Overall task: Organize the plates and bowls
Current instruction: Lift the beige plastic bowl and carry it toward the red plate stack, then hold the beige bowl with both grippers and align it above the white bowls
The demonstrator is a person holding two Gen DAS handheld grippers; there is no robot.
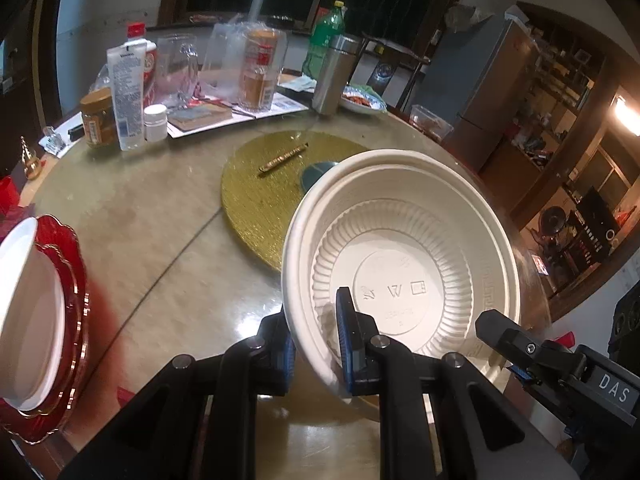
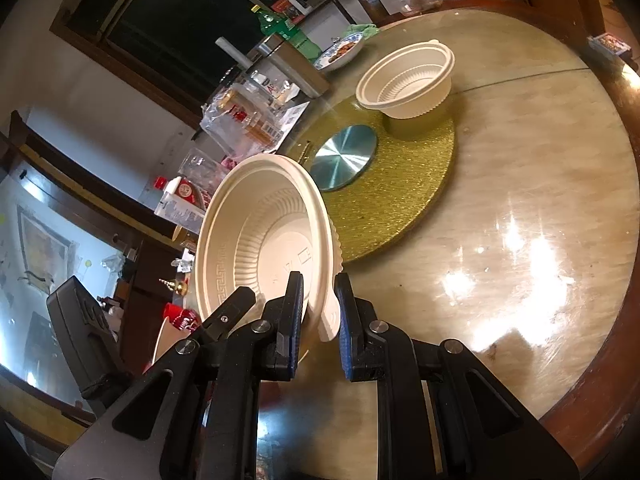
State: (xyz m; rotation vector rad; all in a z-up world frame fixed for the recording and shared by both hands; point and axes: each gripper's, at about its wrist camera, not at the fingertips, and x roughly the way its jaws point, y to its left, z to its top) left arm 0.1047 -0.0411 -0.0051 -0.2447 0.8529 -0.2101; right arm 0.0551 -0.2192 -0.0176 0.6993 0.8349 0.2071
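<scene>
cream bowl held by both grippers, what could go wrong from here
Both the left gripper and right gripper pinch only the thin rim of the cream bowl, so it could flex or slip out. Tilted in the air, it might also knock the second bowl when set down.

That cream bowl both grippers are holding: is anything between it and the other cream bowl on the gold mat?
Nothing visible blocks it. The held bowl hangs above the table's near side; between it and the other bowl lies only the flat gold mat with its low silver disc.
</scene>
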